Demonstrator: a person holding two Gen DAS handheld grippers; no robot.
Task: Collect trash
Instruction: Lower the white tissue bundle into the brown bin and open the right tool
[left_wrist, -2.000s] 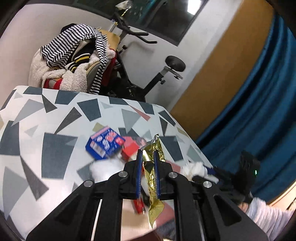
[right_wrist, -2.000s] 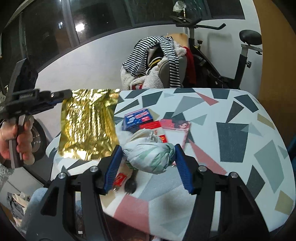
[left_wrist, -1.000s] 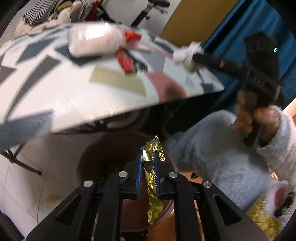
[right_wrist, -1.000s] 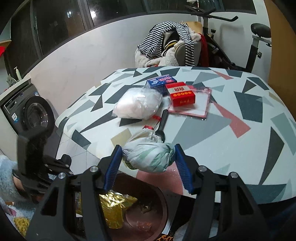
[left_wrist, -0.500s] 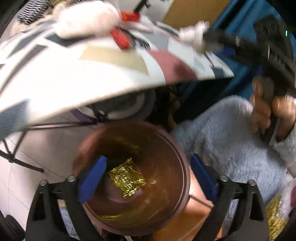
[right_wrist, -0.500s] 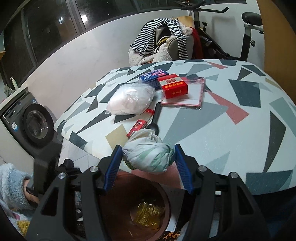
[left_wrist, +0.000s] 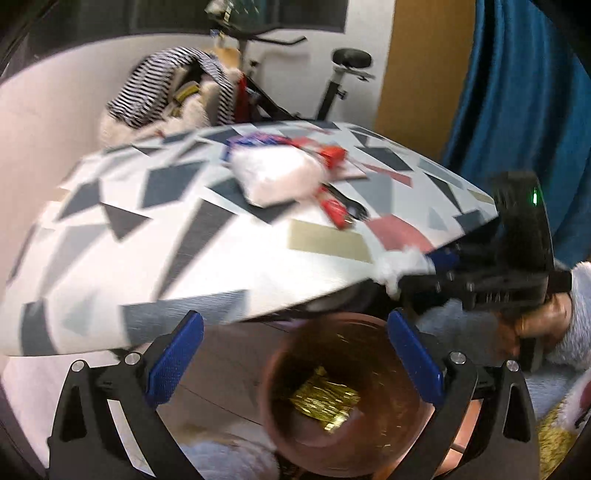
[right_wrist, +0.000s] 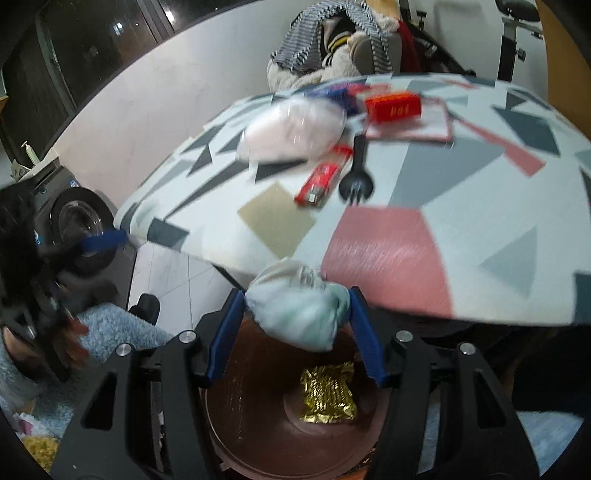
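My left gripper (left_wrist: 291, 354) is open and empty, above and to the left of the brown bin (left_wrist: 340, 435) below the table edge. The gold foil wrapper (left_wrist: 325, 402) lies on the bin's bottom; it also shows in the right wrist view (right_wrist: 327, 397). My right gripper (right_wrist: 295, 328) is shut on a crumpled whitish-green bag (right_wrist: 299, 314) and holds it over the bin (right_wrist: 258, 424). On the patterned table (right_wrist: 424, 229) lie a white plastic bag (right_wrist: 291, 129), a red wrapper (right_wrist: 319, 179), a black plastic fork (right_wrist: 356, 173) and a red box (right_wrist: 393, 107).
A blue box (left_wrist: 255, 140) lies behind the white bag. A chair piled with striped clothes (left_wrist: 166, 99) and an exercise bike (left_wrist: 332, 81) stand behind the table. A washing machine (right_wrist: 70, 218) is at the left. A blue curtain (left_wrist: 524, 92) hangs at the right.
My left gripper opened and dropped the gold wrapper into the bin, then swung up toward the table. My right gripper has moved down over the bin with the bag.
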